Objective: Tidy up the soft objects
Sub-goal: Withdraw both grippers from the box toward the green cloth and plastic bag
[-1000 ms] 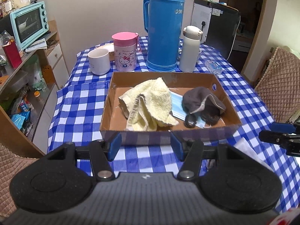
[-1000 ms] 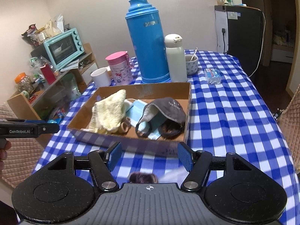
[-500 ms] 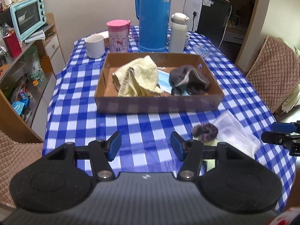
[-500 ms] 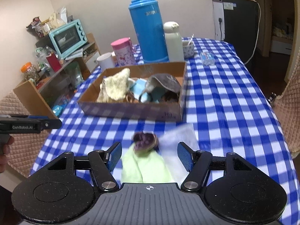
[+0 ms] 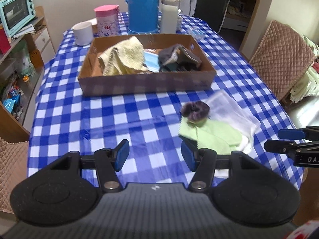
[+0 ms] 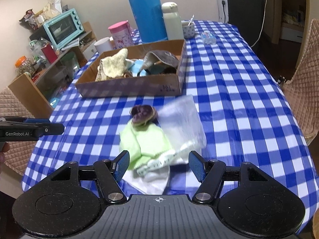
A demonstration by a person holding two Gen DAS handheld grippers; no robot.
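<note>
Purple scrunchie [image 6: 143, 114] on green cloth [image 6: 147, 141] before my wide, empty right tongs [image 6: 159, 164]; "GenRobot.AI" on my left tongs [image 5: 155, 155], also wide.

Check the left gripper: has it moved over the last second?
Yes. The left gripper has backed away from the cardboard box, which now sits farther off, exposing the purple scrunchie on the tablecloth.

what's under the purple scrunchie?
The purple scrunchie sits on the top edge of the folded green cloth, beside a clear plastic bag. White cloth shows below the green; anything directly beneath is covered.
</note>
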